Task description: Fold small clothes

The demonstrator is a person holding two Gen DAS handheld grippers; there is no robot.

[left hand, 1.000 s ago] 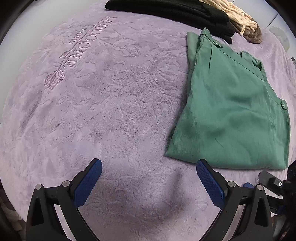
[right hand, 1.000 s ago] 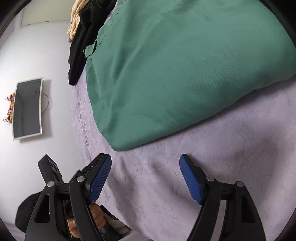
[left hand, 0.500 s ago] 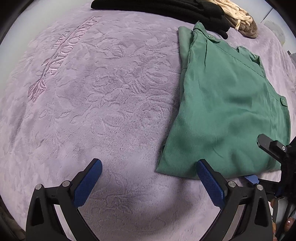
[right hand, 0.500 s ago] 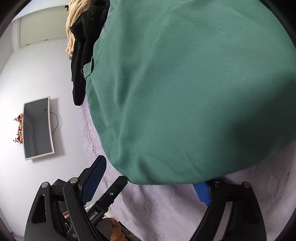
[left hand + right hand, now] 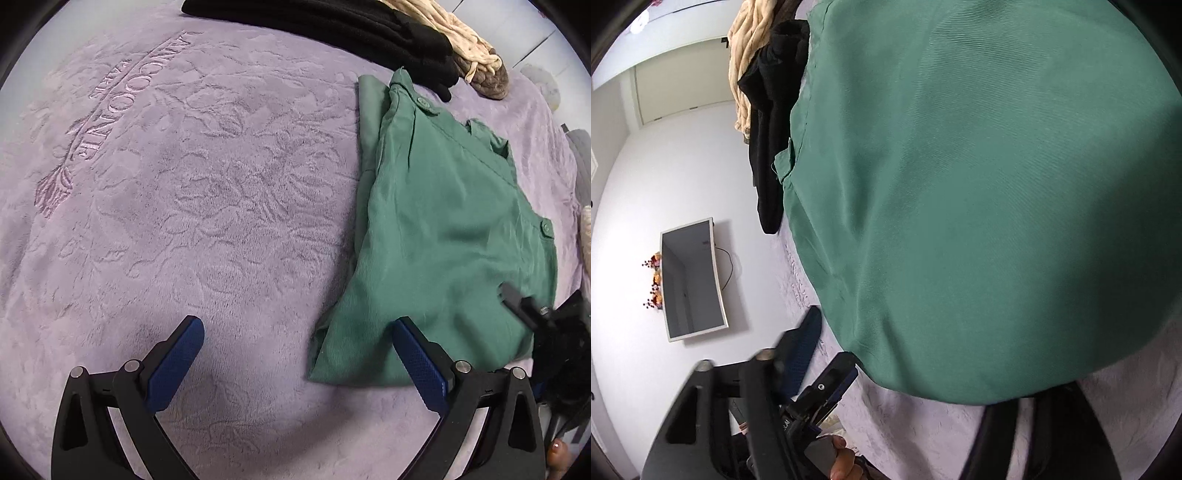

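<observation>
Lilac embossed blanket (image 5: 221, 206) — bears green garment (image 5: 443, 240), black clothes (image 5: 332, 22), beige knit (image 5: 461, 40).

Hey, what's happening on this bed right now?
A person is folding a green button-up garment lying on a purple embossed blanket. The left tool is open at the garment's near corner, one pad over the cloth and one over bare blanket. The right tool is at the garment's near edge; its grip isn't visible. A pile of black clothes and a beige knit lie beyond.

green garment (image 5: 443, 236), embossed lilac blanket (image 5: 192, 206)
</observation>
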